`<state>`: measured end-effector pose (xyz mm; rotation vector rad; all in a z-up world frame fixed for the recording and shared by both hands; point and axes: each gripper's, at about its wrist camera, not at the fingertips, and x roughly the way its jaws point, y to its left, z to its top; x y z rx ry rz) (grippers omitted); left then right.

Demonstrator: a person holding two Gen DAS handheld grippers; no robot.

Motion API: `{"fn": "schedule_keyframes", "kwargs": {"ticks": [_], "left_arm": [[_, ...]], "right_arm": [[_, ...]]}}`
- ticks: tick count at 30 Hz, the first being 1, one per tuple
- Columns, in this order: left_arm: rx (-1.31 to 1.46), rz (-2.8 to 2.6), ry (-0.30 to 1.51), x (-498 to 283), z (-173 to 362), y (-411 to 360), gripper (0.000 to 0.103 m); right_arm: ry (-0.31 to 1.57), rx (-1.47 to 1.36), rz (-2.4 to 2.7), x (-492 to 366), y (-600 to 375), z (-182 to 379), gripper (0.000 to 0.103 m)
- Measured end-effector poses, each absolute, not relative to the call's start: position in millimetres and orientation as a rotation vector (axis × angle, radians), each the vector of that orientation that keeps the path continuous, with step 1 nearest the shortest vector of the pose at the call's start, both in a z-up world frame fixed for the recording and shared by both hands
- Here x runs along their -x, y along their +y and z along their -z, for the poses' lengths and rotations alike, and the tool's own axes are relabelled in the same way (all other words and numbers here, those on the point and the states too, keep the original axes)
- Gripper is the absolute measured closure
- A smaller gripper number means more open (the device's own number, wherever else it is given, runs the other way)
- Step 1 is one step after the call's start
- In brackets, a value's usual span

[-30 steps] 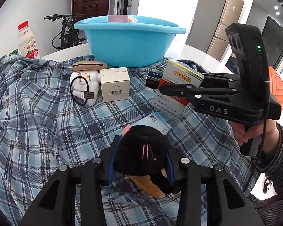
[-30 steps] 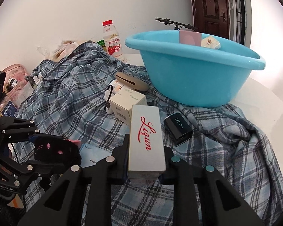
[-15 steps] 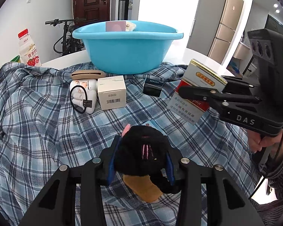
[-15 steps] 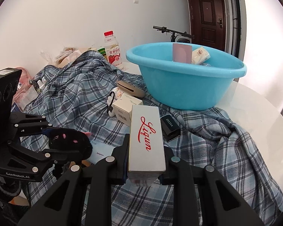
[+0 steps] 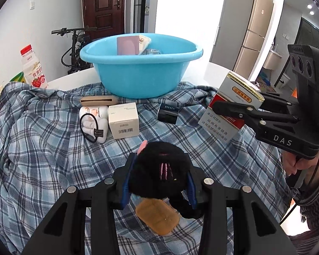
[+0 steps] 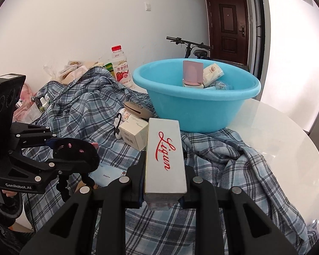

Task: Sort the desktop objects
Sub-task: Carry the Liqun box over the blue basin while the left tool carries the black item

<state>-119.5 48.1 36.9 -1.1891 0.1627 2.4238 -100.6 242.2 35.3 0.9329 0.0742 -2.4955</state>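
Note:
My left gripper (image 5: pixel 159 182) is shut on a black plush toy (image 5: pixel 161 172) with pink marks and holds it above the plaid cloth (image 5: pixel 42 148). My right gripper (image 6: pixel 164 174) is shut on a grey cigarette carton (image 6: pixel 165 155) with red script, also lifted. In the left wrist view the carton (image 5: pixel 229 110) hangs at the right, in the right gripper (image 5: pixel 225 108). The right wrist view shows the plush toy (image 6: pixel 74 148) in the left gripper (image 6: pixel 74 150) at the left. A blue basin (image 5: pixel 138 74) stands behind, holding a pink box (image 6: pixel 192 72) and tissue packs.
On the cloth lie a white box (image 5: pixel 123 120), a white roll with a black hair tie (image 5: pixel 93 123), a tan case (image 5: pixel 97 101), a black box (image 5: pixel 168 112) and a brown pad (image 5: pixel 157 216). A milk bottle (image 5: pixel 33 70) stands far left. Bare white tabletop (image 6: pixel 287 131) lies right of the basin.
Both grippers have risen with their loads. In the left wrist view the carton moved right and up, uncovering the black box. The basin's inside now shows.

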Motion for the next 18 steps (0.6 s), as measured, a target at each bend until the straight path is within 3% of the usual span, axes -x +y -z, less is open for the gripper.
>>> {"fn": "schedule_keyframes", "kwargs": {"ticks": [18], "left_arm": [[1.084,-2.494,0.123,156,-82,54,0.060]], "right_arm": [[0.093,-0.867,2.537,127,251,-81,0.082]]}}
